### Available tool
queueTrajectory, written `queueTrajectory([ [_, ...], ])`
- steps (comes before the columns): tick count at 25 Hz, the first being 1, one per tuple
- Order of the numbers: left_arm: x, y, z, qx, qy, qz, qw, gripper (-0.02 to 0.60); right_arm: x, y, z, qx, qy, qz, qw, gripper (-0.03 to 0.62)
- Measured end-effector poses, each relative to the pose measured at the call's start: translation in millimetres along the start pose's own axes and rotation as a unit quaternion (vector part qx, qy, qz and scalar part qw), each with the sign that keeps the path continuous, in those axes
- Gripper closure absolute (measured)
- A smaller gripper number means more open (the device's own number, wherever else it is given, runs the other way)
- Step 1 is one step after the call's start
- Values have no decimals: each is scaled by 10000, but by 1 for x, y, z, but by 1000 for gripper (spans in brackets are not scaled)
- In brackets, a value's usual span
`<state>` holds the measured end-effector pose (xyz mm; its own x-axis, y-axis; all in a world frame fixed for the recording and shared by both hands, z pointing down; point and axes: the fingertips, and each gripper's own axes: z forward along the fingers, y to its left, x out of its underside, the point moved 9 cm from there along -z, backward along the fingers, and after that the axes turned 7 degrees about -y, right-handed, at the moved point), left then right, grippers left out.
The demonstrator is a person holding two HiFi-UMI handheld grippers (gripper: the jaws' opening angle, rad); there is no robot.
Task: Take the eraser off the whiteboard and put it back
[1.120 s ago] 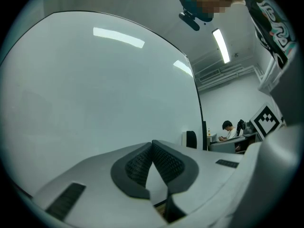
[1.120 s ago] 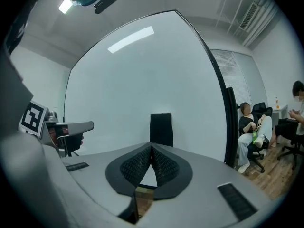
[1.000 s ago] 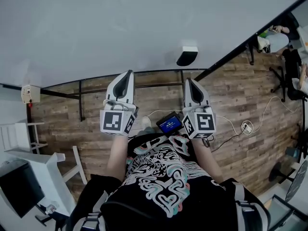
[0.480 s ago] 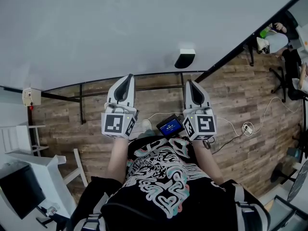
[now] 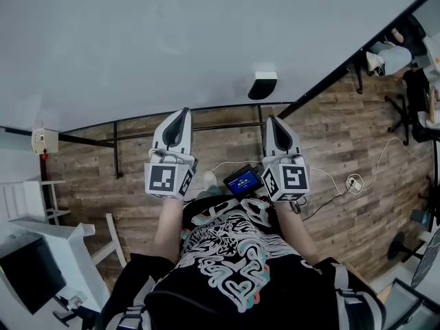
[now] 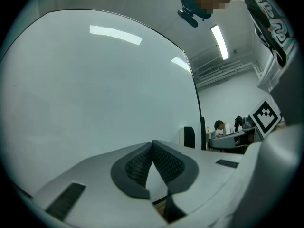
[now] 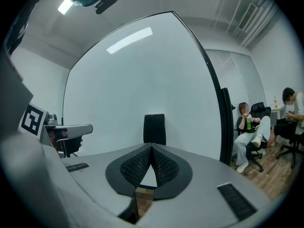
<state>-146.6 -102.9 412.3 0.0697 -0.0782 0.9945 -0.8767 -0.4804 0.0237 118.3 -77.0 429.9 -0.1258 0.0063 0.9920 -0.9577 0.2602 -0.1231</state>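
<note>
Nearest the camera, at chest height: patterned shirt (image 5: 227,253), forearms held out, and a small device (image 5: 242,181) with a lit blue screen between the two marker cubes. All of this matches the frames of the past second.

Left gripper (image 5: 182,111): level, pointed at the board. Jaws together, pads meeting at the tips, nothing between them. It has kept its place, apart from a slight drift in the head view that looks like the camera's own.

Right gripper (image 5: 270,118): level too, alongside the left one but apart from it. Jaws closed tip to tip and empty, with no jaw movement over the second. In its own view the eraser stands straight ahead above the closed tips, clear of them.

Eraser (image 5: 262,84): a dark block with a pale top, sitting low on the whiteboard (image 5: 172,40), ahead of the right gripper and touched by neither. Across the three head frames it slides a little left and down. The board's edge shifts with it, so I read that as head motion, not the eraser moving.

Beyond: black frame (image 5: 115,143) under the board, wood floor (image 5: 344,136), and seated people (image 7: 249,125) off to the right. One at the far corner has shifted posture.

Meaning for the task: effectively no change. The eraser lies on the board, where the task's end wants it, and both tools are closed on nothing. That fits a pause ahead of lifting it off as well as a pause once it is back on. These frames do not separate the two.
</note>
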Motion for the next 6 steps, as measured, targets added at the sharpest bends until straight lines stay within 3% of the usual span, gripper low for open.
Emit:
queueTrajectory([
  [6, 1, 2, 3, -14, 48, -14, 10000, 560, 1, -2, 4, 24, -6, 4, 10000, 566],
])
